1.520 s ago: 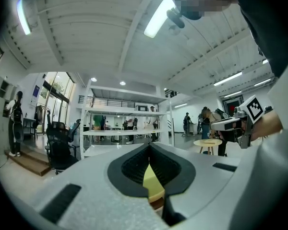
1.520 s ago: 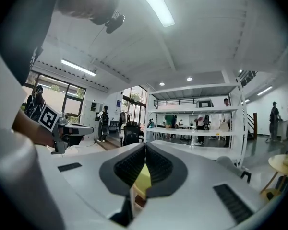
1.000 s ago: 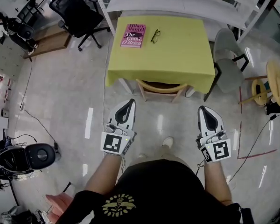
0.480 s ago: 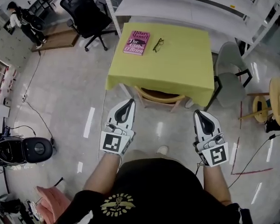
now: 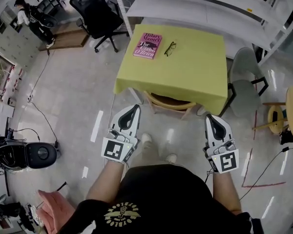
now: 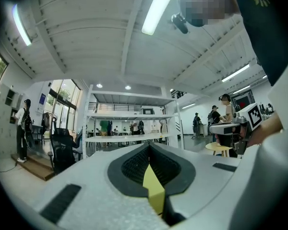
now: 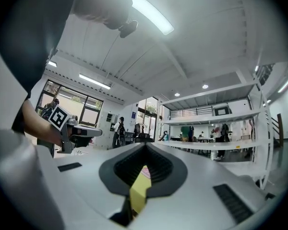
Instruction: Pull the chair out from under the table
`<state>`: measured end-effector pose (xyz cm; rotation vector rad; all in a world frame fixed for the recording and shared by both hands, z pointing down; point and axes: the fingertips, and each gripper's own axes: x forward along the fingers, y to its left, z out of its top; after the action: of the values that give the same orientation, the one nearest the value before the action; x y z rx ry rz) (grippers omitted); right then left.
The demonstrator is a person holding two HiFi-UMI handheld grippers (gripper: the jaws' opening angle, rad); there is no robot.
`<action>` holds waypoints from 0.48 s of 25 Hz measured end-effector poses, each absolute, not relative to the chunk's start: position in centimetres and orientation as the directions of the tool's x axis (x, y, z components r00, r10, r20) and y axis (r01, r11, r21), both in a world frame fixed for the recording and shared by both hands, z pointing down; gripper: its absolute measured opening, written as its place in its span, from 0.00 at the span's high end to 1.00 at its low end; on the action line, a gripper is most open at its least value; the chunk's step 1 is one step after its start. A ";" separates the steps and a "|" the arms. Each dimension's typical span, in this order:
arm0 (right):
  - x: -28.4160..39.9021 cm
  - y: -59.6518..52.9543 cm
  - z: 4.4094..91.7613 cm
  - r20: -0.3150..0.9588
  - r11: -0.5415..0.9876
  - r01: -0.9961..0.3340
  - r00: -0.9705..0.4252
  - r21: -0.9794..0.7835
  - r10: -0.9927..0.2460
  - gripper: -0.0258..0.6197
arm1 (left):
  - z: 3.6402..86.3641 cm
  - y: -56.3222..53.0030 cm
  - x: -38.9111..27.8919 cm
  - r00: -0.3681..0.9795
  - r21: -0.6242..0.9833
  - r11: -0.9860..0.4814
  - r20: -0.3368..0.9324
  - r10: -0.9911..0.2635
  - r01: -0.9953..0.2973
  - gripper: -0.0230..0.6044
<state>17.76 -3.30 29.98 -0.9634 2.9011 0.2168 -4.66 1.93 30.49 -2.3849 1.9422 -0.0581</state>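
From where I stand, the person faces the bench (image 5: 195, 72), which is draped in a yellow-green cloth. The chair (image 5: 169, 102), a wooden one, is tucked under the bench's near edge, and only its curved back rail and a bit of seat show below the cloth. The left tool (image 5: 135, 107) is held level and points at the bench, its 2 jaws pressed together with nothing between them. Its tip is near the left end of the chair's back rail but clear of it. The right tool (image 5: 210, 117) is the same, jaws together and empty, a little to the right of the chair and not touching it. A pink book (image 5: 147, 45) lies on the far left part of the bench, with a pair of glasses (image 5: 170, 48) just beside it. A grey chair (image 5: 244, 77) stands at the bench's right side, and a black office chair (image 5: 95, 11) stands beyond its far left corner.
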 end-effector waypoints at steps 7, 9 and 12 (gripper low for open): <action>16.7 -5.0 31.6 -0.067 0.791 -0.607 -0.795 0.080 -0.603 0.94 | 31.4 -0.1 -5.1 0.234 -0.138 -0.237 0.038 -0.971 -0.962 0.96; 16.2 -6.1 31.8 -0.055 0.785 -0.613 -0.790 0.087 -0.611 0.94 | 31.5 -1.5 -5.5 0.239 -0.140 -0.243 0.044 -0.970 -0.960 0.96; 15.5 -7.7 32.3 -0.034 0.775 -0.626 -0.779 0.093 -0.626 0.94 | 31.8 -3.4 -6.3 0.248 -0.132 -0.252 0.048 -0.968 -0.959 0.96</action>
<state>15.48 -7.70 32.25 -1.0430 2.9583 0.1548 -6.33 -3.36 31.81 -2.4207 1.8731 -0.1831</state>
